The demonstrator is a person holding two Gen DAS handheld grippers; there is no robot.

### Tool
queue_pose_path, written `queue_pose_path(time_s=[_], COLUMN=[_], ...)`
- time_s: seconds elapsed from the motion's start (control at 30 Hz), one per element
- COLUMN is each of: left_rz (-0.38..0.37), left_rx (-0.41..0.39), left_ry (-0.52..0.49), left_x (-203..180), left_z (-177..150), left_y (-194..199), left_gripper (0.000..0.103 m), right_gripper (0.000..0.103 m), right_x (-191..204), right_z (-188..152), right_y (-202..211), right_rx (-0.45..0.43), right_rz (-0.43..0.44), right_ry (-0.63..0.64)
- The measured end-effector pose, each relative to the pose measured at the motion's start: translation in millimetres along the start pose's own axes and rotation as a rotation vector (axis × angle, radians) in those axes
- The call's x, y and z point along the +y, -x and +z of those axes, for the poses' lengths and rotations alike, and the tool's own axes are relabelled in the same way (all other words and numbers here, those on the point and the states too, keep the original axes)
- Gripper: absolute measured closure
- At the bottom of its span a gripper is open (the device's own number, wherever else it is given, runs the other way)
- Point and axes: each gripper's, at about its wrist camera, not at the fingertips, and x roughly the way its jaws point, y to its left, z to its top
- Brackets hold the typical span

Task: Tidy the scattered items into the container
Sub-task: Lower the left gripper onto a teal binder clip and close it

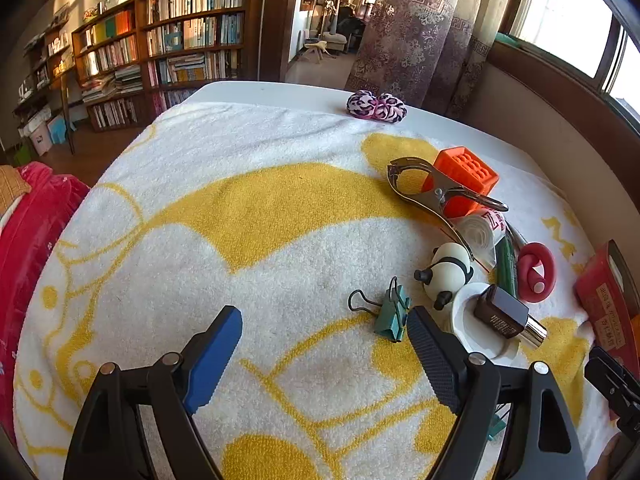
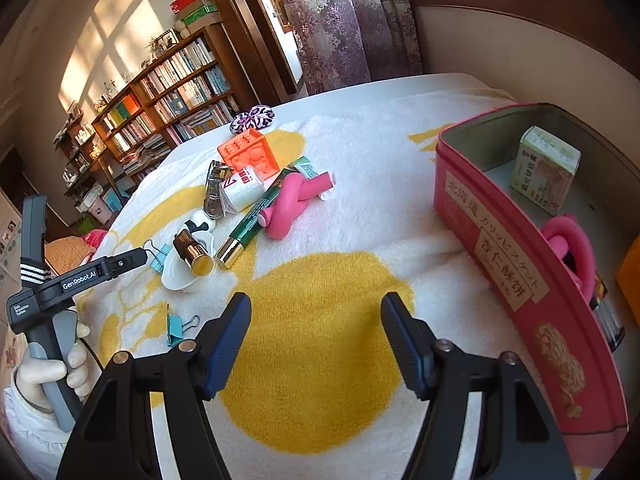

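**Surveying the clutter: both grippers empty over the towel**

I read the left gripper (image 1: 324, 344) with its jaws spread wide, holding nothing, poised above the yellow-and-white towel (image 1: 260, 208). The right gripper (image 2: 316, 340) is likewise spread and empty, above a yellow patch of the same towel.

Item count, scattered pile:
- Two teal binder clips: one (image 1: 390, 314) just beside the left gripper's right finger; a second (image 2: 176, 330) apart from the pile, near the right gripper's left finger.
- One white dish (image 1: 476, 320) with one dark bottle with a metallic cap (image 1: 506, 316) lying in it.
- One panda figure (image 1: 448, 274) touching the dish.
- One large metal clamp (image 1: 436, 196) resting against one orange block (image 1: 466, 176).
- One green tube with a gold end (image 2: 250, 224).
- One pink knotted item (image 2: 294, 204) beside the tube.
- One white roll with a red-printed label (image 2: 242, 188).
- One leopard-print fabric piece (image 1: 376, 106) at the far table edge, well apart from the pile.

Container: one pink tin (image 2: 520, 264), open, to the right of the right gripper. Inside I count one small carton (image 2: 546, 170) and one pink looped item (image 2: 572, 246); other contents are too obscured to identify.
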Motion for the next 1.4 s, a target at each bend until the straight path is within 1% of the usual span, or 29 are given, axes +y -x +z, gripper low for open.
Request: queue_pose_path(time_s=[0.1, 0.23, 0.33, 0.5, 0.6, 0.7, 0.9, 0.93, 0.97, 1.0, 1.03, 1.07, 1.1, 1.13, 1.2, 1.23, 1.4], left_rz=[-0.004, -0.009, -0.009, 0.018, 0.069, 0.089, 0.091, 0.079, 0.062, 0.052, 0.048, 0.039, 0.026, 0.018, 0.026, 0.018, -0.017], left_rx=[0.004, -0.001, 0.002, 0.045, 0.066, 0.061, 0.023, 0.018, 0.014, 0.010, 0.004, -0.002, -0.006, -0.009, -0.017, -0.015, -0.027], left_ry=[-0.015, -0.071, -0.090, -0.097, -0.131, -0.162, -0.196, -0.197, -0.198, -0.201, -0.210, -0.223, -0.237, -0.254, -0.281, -0.277, -0.212], left_x=[-3, -15, -21, -21, -24, -31, -40, -40, -40, -41, -44, -46, -50, -54, -59, -58, -45], left_z=[-1, -3, -3, 1, 2, 3, 6, 6, 6, 6, 5, 4, 4, 2, -1, -1, -2], left_y=[-2, -3, -5, -17, -27, -32, -36, -36, -36, -35, -34, -34, -33, -32, -30, -30, -18], left_gripper=[0.017, 0.017, 0.017, 0.017, 0.017, 0.017, 0.017, 0.022, 0.029, 0.032, 0.037, 0.046, 0.052, 0.062, 0.063, 0.063, 0.063], right_gripper=[0.032, 0.032, 0.032, 0.032, 0.032, 0.032, 0.032, 0.032, 0.032, 0.032, 0.032, 0.032, 0.032, 0.032, 0.032, 0.032, 0.032], right_x=[1, 2, 2, 4, 4, 3, 3, 2, 2, 1, 1, 1, 2, 2, 1, 1, -4], right_z=[-1, -1, -2, -3, -3, -4, -4, -5, -5, -5, -5, -5, -5, -6, -6, -6, -6], right_y=[0, 0, 0, -2, -1, 0, 0, -1, -1, -2, -2, -3, -3, -4, -4, -5, -4], right_rx=[0.001, 0.004, 0.006, 0.017, 0.018, 0.018, 0.019, 0.019, 0.021, 0.023, 0.025, 0.026, 0.026, 0.026, 0.027, 0.026, 0.012], right_rz=[0.001, 0.003, 0.005, 0.013, 0.019, 0.023, 0.017, 0.014, 0.012, 0.011, 0.009, 0.006, 0.001, -0.004, -0.010, -0.015, -0.025], right_ry=[0.002, 0.003, 0.004, 0.007, 0.005, 0.002, 0.001, -0.001, -0.004, -0.007, -0.008, -0.006, -0.003, -0.001, -0.001, -0.001, -0.017])
